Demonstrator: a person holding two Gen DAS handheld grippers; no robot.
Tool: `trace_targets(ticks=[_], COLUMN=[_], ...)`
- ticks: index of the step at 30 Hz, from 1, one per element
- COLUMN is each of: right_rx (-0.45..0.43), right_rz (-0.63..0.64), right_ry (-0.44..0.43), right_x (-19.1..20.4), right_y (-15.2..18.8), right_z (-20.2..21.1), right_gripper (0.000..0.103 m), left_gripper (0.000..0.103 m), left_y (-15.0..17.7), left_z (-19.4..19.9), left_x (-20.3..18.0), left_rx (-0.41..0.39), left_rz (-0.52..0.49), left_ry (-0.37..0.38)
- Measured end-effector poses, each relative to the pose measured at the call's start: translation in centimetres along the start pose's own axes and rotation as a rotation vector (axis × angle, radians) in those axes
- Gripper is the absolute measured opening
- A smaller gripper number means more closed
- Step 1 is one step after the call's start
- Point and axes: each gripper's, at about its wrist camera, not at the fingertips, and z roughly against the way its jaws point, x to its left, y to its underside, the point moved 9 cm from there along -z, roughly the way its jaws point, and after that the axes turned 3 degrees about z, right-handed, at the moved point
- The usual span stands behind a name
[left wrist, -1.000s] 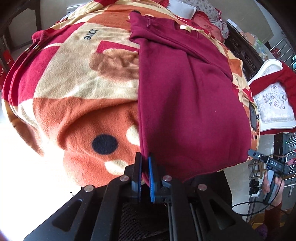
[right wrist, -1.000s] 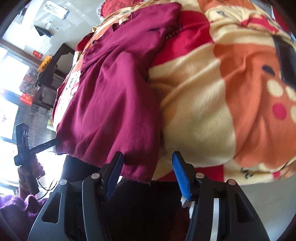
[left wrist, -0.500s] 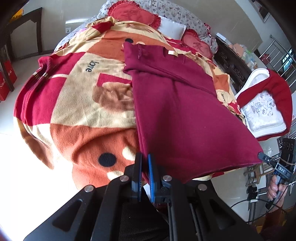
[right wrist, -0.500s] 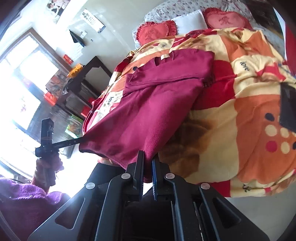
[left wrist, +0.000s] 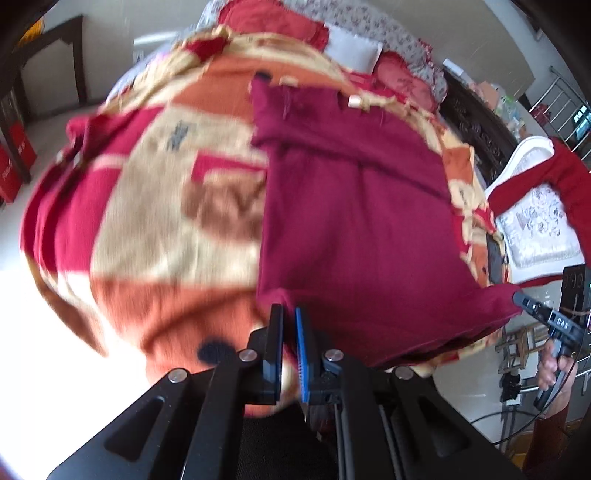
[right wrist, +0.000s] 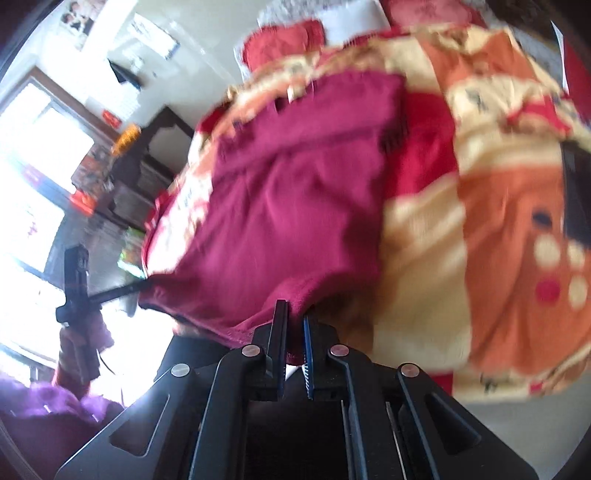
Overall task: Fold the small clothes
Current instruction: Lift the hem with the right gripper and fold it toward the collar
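A maroon sweater [left wrist: 354, 221] lies lengthwise on a patterned orange, cream and red blanket [left wrist: 147, 221], collar at the far end. My left gripper [left wrist: 289, 314] is shut on the sweater's near left hem corner. My right gripper [right wrist: 294, 314] is shut on the near right hem corner of the sweater [right wrist: 288, 206]. The hem hangs lifted between them, curling over. Each gripper shows in the other's view: the right one [left wrist: 532, 314] and the left one [right wrist: 122, 291]. Both views are motion blurred.
The blanket [right wrist: 498, 221] covers a bed with red cushions [left wrist: 288, 26] and a white pillow [left wrist: 354, 51] at the head. A white and red chair [left wrist: 535, 214] stands right of the bed. Dark furniture [right wrist: 140, 177] stands by a bright window on the left.
One second ago the right gripper was open around the hem; it has shut on it. Both grippers lifted the hem and now carry it forward over the sweater toward the collar.
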Motion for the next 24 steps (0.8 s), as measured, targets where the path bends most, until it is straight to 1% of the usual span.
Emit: trace_targets(ticks=[3,4,7,10,11,13,22,24], right_rx=[-0.06,-0.072,-0.113,-0.125,-0.129,-0.141,-0.157,-0.164], right_rz=[0.008,0.007,0.006,0.032,0.041,0.052,0.024,0.017], right_ry=[0.021,0.027,0.049,0.103,0.118,0.146,0.199,0.207], right_x=[-0.2,-0.3,-0.9,-1.5,-1.6,-2.0,-4.3,-4.7], right_y=[-3.6,-4.5,-7.9,-10.9,-11.6,-13.2,-16.6,-17.4], right_z=[0.0,-0.1,-1.0,-2.0,-2.2,-2.5,-4.3,-4.7], right_gripper=[0.0,0.0,0.0,0.0,0.0,0.0,0.0,0.0], left_gripper=[0.007,0.007,0.007,0.007,0.007,0.007,0.007,0.007], left_y=[-3.1,-4.5,-7.2,-9.8,-10.7,-11.8,-15.5,-16.8], left_z=[0.0,-0.2,-0.9,-2.0,-2.5,-3.0,-5.1,-5.7], left_x=[-0.9,-1.2,-1.9,-2.4,-2.4,-2.4,-2.9,-2.9], left_rx=[-0.055,-0.079,-0.121,-0.151,-0.161,-0.172,-0.189,-0.197], left_rz=[-0.019,-0.026,-0.039,-0.042,-0.048,-0.053,-0.078,-0.078], left_ry=[-0.019,-0.035,-0.053,-0.083,-0.105,-0.122,-0.155,-0.171])
